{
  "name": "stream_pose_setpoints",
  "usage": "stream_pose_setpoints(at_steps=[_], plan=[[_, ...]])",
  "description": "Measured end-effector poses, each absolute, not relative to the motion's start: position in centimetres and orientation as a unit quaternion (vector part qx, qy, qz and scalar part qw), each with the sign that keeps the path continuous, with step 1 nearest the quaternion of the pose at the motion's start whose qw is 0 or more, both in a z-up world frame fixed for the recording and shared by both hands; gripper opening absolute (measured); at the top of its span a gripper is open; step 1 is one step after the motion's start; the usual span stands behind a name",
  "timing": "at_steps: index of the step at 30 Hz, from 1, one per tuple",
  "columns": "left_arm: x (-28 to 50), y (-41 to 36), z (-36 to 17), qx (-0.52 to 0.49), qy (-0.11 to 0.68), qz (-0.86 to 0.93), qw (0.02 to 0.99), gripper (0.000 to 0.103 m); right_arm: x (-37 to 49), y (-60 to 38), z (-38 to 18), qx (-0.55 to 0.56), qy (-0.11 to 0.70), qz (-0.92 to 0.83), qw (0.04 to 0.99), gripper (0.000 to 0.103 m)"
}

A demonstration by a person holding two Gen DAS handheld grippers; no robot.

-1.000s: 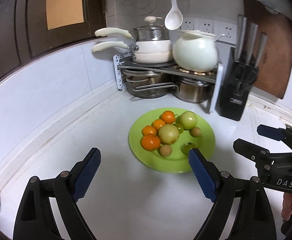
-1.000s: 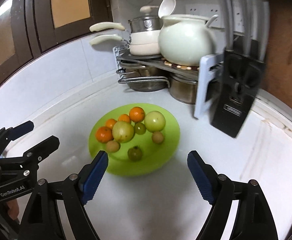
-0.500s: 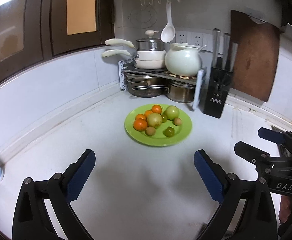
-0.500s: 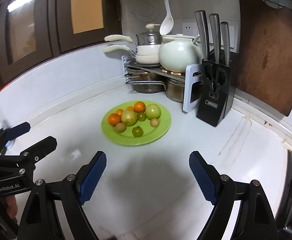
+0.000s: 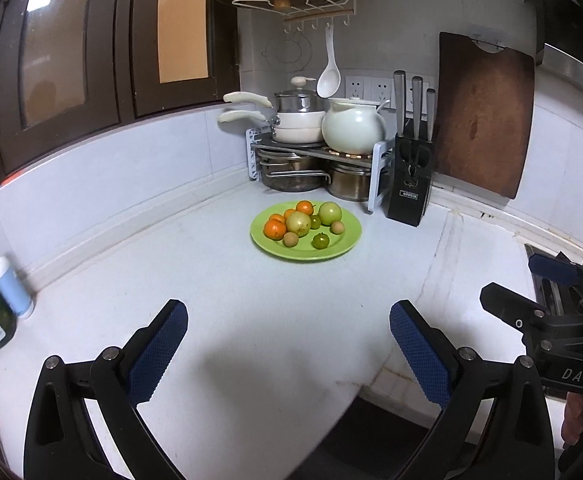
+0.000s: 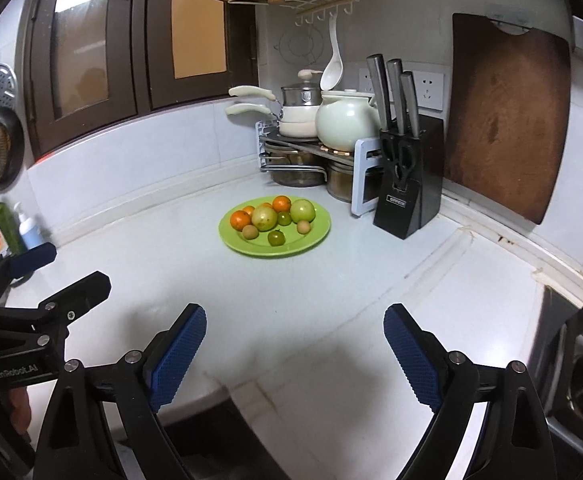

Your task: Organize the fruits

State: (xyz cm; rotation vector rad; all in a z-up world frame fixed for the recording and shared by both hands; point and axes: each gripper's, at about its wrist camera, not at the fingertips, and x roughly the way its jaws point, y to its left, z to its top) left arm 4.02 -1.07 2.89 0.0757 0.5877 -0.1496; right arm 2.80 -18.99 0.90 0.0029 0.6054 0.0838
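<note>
A green plate [image 5: 343,242] [image 6: 315,236] sits on the white counter near the corner. It holds several fruits: oranges [image 5: 274,229] [image 6: 240,219], pale green round fruits [image 5: 329,213] [image 6: 302,210], small dark green ones [image 5: 320,241] [image 6: 276,237] and small brown ones [image 5: 290,239] [image 6: 250,232]. My left gripper [image 5: 289,346] is open and empty, far back from the plate, above the counter's front edge. My right gripper [image 6: 295,354] is open and empty, also well back. Each gripper shows at the side of the other's view.
A pot rack [image 5: 311,148] with pans and a white pot [image 5: 353,128] stands behind the plate. A black knife block [image 5: 409,186] and a wooden cutting board [image 5: 483,116] stand to the right. Bottles [image 6: 3,228] stand at the left. A stove [image 6: 579,356] lies at the right.
Both grippers have pulled back and up from the plate, which now looks small and far. Both stay open and empty. The fruits have not moved.
</note>
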Motion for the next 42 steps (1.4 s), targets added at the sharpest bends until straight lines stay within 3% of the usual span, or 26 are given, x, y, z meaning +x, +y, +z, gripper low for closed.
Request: stream_pose_setpoints(at_steps=[42], plan=[[-2.3, -1.8, 4.8, 0.037, 0.255, -0.059, 0.964, 0.103, -3.1, -19.3, 2.1, 0.001, 0.271, 0.051, 0.961, 0.092]])
